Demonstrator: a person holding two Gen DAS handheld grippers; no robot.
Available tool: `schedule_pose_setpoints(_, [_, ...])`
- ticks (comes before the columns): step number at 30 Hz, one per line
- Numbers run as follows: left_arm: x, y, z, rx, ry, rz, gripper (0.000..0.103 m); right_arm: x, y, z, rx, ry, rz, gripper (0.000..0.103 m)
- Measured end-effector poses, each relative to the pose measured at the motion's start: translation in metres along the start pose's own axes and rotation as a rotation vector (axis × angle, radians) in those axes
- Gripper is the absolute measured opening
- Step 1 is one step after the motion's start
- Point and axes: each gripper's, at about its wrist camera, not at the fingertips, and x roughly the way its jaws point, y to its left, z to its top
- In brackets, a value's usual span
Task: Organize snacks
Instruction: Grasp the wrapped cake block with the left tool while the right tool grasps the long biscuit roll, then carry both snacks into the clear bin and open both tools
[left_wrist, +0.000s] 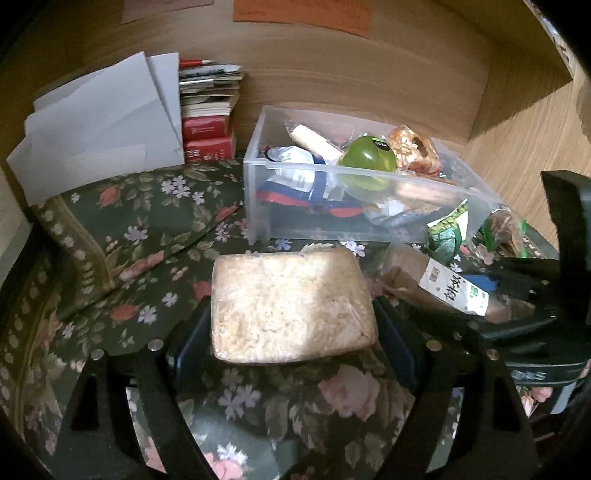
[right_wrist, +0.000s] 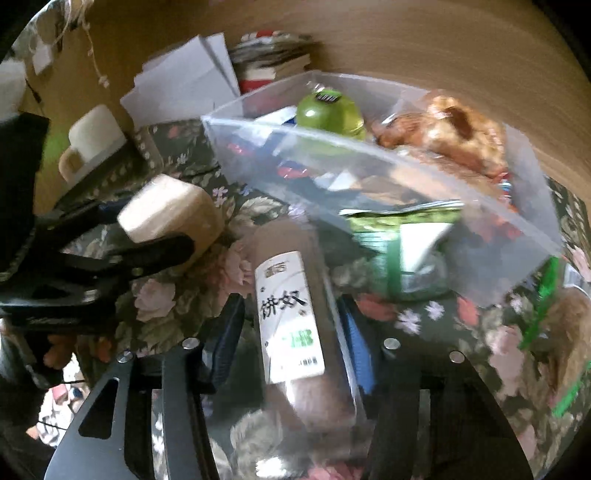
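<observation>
My left gripper (left_wrist: 291, 339) is shut on a pale wrapped rice-cake block (left_wrist: 288, 306), held above the floral cloth; the block also shows in the right wrist view (right_wrist: 170, 214). My right gripper (right_wrist: 291, 332) is shut on a clear-wrapped brown snack pack with a white label (right_wrist: 288, 321); the pack also shows in the left wrist view (left_wrist: 443, 288). A clear plastic bin (left_wrist: 258, 173) stands behind, holding a green round snack (left_wrist: 365, 155), a pastry (left_wrist: 413, 147), and blue-white packets (left_wrist: 295, 177). The bin also appears in the right wrist view (right_wrist: 332, 136).
A green packet (left_wrist: 447, 232) and a wrapped cookie (left_wrist: 502, 232) lie beside the bin's front right. White papers (left_wrist: 99, 122) and stacked books (left_wrist: 208, 110) stand at the back left against the wood wall. A white mug (right_wrist: 92, 140) sits at left.
</observation>
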Motion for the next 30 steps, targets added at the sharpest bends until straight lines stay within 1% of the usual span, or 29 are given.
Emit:
schedule_pose_setpoints(1, [-0.003,0.0,-0.001,-0.002,-0.005,0.002,0.083,0.001,0.002,0.0,-0.007,-0.004,-0.013,0.036])
schedule_pose_setpoints(2, [-0.003,0.001,0.001,-0.004,-0.008,0.002,0.083,0.0,0.004,0.0,-0.009,-0.009,-0.011,0.034])
schedule_pose_setpoints(4, [-0.007,0.0,0.004,-0.008,-0.021,0.003,0.083,-0.004,0.002,-0.002,0.005,-0.018,0.01,0.034])
schedule_pose_setpoints(8, [-0.018,0.0,0.011,-0.011,-0.057,0.001,0.083,-0.015,0.005,-0.003,0.004,-0.047,0.004,0.034])
schedule_pose_setpoints(13, [-0.028,-0.007,0.029,0.0,-0.11,-0.005,0.083,-0.043,0.008,0.004,-0.024,-0.123,-0.016,0.034])
schedule_pose_setpoints(20, [-0.035,-0.014,0.059,0.013,-0.177,-0.017,0.083,-0.075,-0.006,0.03,-0.021,-0.236,-0.075,0.034])
schedule_pose_setpoints(26, [-0.038,-0.018,0.088,0.026,-0.228,0.003,0.083,-0.083,-0.017,0.056,-0.013,-0.29,-0.118,0.034])
schedule_pose_setpoints(30, [-0.027,-0.016,0.107,0.022,-0.225,0.001,0.083,-0.081,-0.026,0.072,0.002,-0.308,-0.129,0.034])
